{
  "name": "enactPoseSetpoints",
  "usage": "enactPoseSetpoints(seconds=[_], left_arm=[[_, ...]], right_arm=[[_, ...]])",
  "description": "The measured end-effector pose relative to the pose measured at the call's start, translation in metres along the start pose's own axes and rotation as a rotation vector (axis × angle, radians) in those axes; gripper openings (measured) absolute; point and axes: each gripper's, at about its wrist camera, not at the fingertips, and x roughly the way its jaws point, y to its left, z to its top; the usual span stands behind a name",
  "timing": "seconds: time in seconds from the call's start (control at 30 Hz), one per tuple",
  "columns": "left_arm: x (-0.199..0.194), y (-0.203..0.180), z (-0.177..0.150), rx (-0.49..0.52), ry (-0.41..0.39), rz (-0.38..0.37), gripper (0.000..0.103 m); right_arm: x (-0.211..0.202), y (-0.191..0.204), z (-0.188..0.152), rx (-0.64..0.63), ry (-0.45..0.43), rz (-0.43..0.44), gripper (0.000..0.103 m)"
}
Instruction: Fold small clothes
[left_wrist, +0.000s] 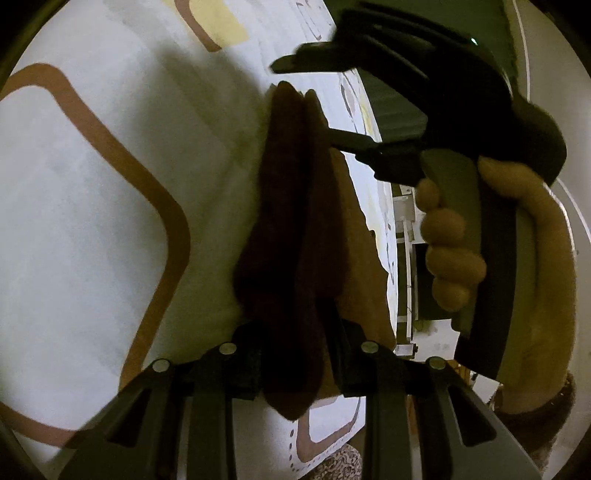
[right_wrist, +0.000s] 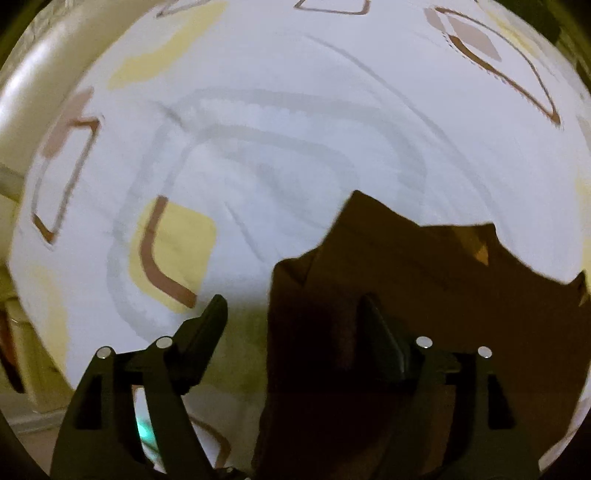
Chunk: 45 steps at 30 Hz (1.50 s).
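Dark brown terry cloth (left_wrist: 291, 236), bunched into a narrow fold, is clamped in the jaws of your left gripper (left_wrist: 295, 365) and hangs above the white bed sheet (left_wrist: 92, 229) printed with brown and yellow rounded squares. Your right gripper (right_wrist: 291, 314) points down at that sheet with its jaws standing wide apart, one finger (right_wrist: 384, 343) resting against the cloth without pinching it. Your right hand (left_wrist: 480, 243) grips its handle just beside the fold.

White sheet (right_wrist: 295, 110) printed with brown outlines, yellow patches, grey curves covers the bed. Cream surface (right_wrist: 33, 74) at left edge, possibly a headboard; blurred. White furniture frame (left_wrist: 406, 236) beyond the sheet's edge.
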Motion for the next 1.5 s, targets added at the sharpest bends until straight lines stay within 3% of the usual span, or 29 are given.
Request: enactPoseSetpoints(seconds=[0.07, 0.1, 0.17, 0.2, 0.27, 0.3, 0.57, 0.73, 0.87, 1.13, 1.5], left_arm=[[0.002, -0.001, 0.001, -0.014, 0.0, -0.001, 0.025], [0.002, 0.002, 0.002, -0.025, 0.003, -0.006, 0.016], [0.005, 0.006, 0.004, -0.048, 0.008, -0.009, 0.01], [0.006, 0.005, 0.004, -0.047, 0.006, -0.013, 0.009], [0.004, -0.002, 0.0, -0.024, 0.001, 0.0, 0.009], [0.003, -0.004, 0.0, -0.012, -0.002, 0.008, 0.008], [-0.012, -0.04, -0.009, 0.056, -0.046, 0.056, 0.008], [-0.012, -0.094, -0.021, 0.174, -0.059, 0.11, 0.008], [0.001, -0.133, -0.031, 0.252, -0.039, 0.147, 0.008], [0.061, -0.185, -0.078, 0.352, 0.026, 0.19, 0.008], [0.141, -0.223, -0.111, 0.451, 0.102, 0.258, 0.008]], right_arm=[[0.006, 0.004, 0.001, -0.022, 0.01, -0.044, 0.073], [0.008, 0.005, 0.0, -0.033, 0.015, -0.066, 0.07], [0.011, 0.006, -0.001, -0.055, 0.019, -0.117, 0.044], [0.011, 0.005, -0.002, -0.075, 0.013, -0.147, 0.039], [0.009, 0.0, -0.002, -0.092, 0.006, -0.142, 0.016], [0.006, -0.004, -0.002, -0.088, 0.001, -0.124, 0.014], [-0.041, -0.053, -0.015, -0.012, -0.099, 0.076, 0.01], [-0.08, -0.087, -0.025, 0.041, -0.175, 0.21, 0.01], [-0.115, -0.138, -0.043, 0.108, -0.244, 0.322, 0.01], [-0.147, -0.241, -0.073, 0.221, -0.34, 0.439, 0.01], [-0.141, -0.35, -0.121, 0.338, -0.418, 0.583, 0.01]])
